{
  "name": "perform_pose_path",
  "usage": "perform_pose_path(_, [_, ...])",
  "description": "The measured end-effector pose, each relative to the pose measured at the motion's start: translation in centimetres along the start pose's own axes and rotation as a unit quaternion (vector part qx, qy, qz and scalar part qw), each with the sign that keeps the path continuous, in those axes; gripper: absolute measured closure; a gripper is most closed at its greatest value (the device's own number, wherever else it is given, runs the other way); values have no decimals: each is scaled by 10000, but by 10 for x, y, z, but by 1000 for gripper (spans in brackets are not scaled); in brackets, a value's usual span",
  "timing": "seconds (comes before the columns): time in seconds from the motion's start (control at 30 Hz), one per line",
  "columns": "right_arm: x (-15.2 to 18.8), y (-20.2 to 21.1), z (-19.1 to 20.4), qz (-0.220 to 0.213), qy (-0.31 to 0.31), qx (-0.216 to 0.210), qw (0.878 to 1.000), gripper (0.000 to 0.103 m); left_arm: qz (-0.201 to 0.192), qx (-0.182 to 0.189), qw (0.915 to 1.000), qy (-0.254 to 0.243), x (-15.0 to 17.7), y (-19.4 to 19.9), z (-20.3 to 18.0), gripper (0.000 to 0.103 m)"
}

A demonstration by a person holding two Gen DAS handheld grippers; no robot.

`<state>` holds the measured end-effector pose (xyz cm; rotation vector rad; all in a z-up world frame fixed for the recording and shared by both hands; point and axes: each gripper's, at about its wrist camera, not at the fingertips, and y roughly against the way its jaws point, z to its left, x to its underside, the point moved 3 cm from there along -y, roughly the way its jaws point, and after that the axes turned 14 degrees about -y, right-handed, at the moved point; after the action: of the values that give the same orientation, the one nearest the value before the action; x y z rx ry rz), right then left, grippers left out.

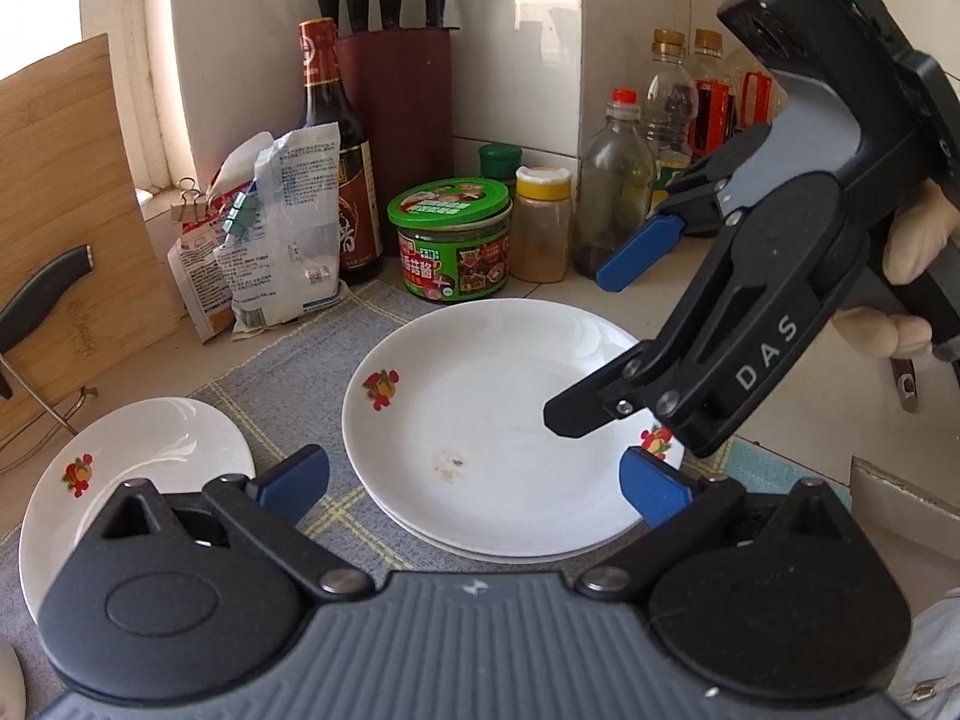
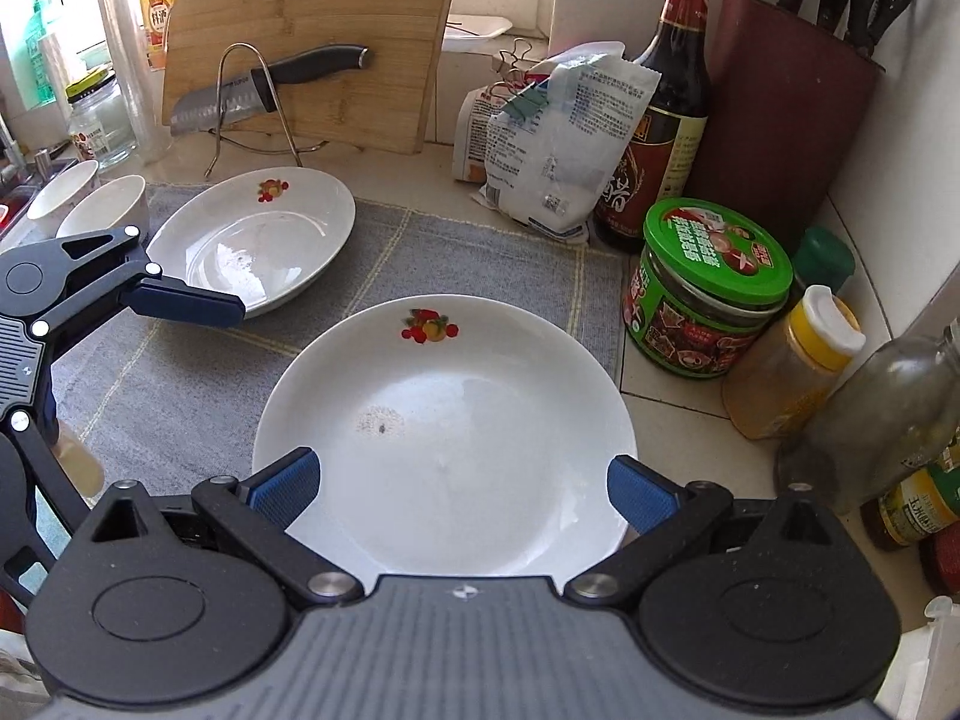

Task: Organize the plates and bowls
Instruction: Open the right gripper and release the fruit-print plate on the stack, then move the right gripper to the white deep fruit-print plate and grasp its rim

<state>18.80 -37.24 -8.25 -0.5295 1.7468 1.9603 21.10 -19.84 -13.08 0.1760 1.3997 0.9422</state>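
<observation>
Kitchen counter corner, tiled wall behind, grey checked mat (image 2: 480, 252) under the dishes. Both tools have jaws spread wide and carry nothing.

Where things are:
- Stacked plates (image 1: 480, 420) sit mid-mat; a second rim shows under the top one in the left view, so at least two are nested.
- Single plate (image 2: 258, 234) lies on the mat's far-left part, apart from the stack.
- Two small bowls (image 2: 102, 204) sit just beyond that plate, at the mat's edge.

Tool positions:
- Right gripper (image 2: 462, 486) is low over the stack's near rim, blue pads either side of the plate's bowl, touching nothing that I can see.
- Left gripper (image 1: 474, 480) hovers between the single plate and the stack.

Likely step: fetch the single plate and add it to the stack.
- Pinch its rim on the side facing the tool, one pad over and one under; the rim is thin and glazed, so seat deep before lifting.
- Keep it level, lower it centred and release only once nested.

Clearance:
- Right of the stack is tight: green-lid jar (image 2: 708, 288), spice shaker (image 2: 792, 360) and glass bottle (image 2: 882, 420) are close.
- Behind the single plate, a cutting board (image 2: 312, 42) leans with a knife (image 2: 270, 90) on a wire rack.
- Best free room is across the mat between the plates; the right tool should clear off first.
</observation>
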Motion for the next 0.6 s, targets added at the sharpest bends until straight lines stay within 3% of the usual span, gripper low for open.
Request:
perform_pose_path(0.23, [4,9,14,-422,-217,-6,9989,0,-186,-244,9991,279,8,25,2,1])
perform_pose_path(0.6, [16,16,58,-537,-302,46,9981,0,-150,-726,9943,770,44,68,20,1])
